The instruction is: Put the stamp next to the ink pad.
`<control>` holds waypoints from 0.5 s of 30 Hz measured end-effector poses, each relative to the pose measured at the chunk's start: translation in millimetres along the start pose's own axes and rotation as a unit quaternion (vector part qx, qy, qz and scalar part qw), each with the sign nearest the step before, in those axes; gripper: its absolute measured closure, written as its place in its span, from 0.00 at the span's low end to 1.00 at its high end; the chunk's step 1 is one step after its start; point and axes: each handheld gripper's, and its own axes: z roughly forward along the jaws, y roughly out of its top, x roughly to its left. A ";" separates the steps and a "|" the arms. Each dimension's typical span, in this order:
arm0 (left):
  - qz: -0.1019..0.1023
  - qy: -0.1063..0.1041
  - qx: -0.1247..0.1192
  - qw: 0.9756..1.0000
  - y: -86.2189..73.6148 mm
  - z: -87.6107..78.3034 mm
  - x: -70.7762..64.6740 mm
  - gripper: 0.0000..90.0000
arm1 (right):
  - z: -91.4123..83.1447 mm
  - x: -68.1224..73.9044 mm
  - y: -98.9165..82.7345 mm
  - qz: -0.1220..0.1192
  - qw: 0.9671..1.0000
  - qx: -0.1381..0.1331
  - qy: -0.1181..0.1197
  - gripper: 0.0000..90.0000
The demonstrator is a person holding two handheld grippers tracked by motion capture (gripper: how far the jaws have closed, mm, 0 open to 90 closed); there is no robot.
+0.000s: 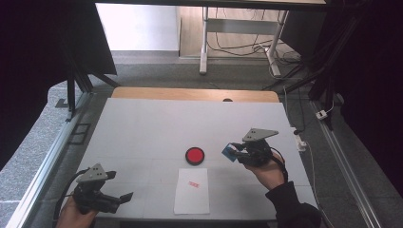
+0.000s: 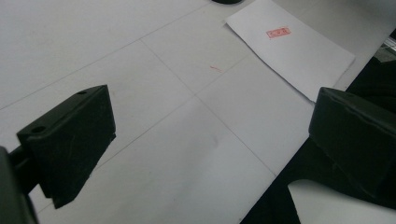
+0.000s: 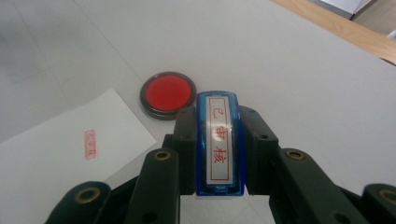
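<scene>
A: Holding one blue stamp (image 3: 218, 142), label face toward the camera in the right gripper view, long axis running along the jaws. The right hand-held gripper (image 1: 236, 152) is clamped narrow on its two long sides.

B: Where over the surface (image 1: 142, 128)?

A: Right of centre in the high view, raised off it, nose pointing left. The red ink pad (image 1: 195, 155) lies just left of the stamp, near but not touching. The sheet of paper (image 1: 192, 191) sits in front of the pad, toward the person, long axis running away from them.

B: So the coming move turns on what?

A: Judged: pad or paper. Both lie left of the stamp, the paper also nearer the person. The right hand is far nearer to both.

B: And the other one?

A: Left hand-held gripper (image 1: 124, 197) low at the near left corner, jaws wide, nothing between them; the left gripper view shows the paper beyond it.

B: Counts?

A: One stamp, one ink pad, one sheet, one red imprint (image 1: 193, 185) on the sheet, two hand-held grippers.
</scene>
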 end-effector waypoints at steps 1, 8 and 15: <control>0.000 -0.001 0.000 1.000 0.0 0.0 0.1 0.01 | 0.7 -1.7 -1.3 0.002 1.000 0.000 -0.002 0.79; 0.003 -0.003 0.002 1.000 0.3 0.4 -0.2 0.01 | 2.4 -12.6 -9.8 0.003 1.000 0.019 -0.025 0.79; 0.005 -0.001 0.006 1.000 0.6 1.1 -0.6 0.01 | 10.2 -21.5 -19.0 0.009 0.998 0.039 -0.045 0.79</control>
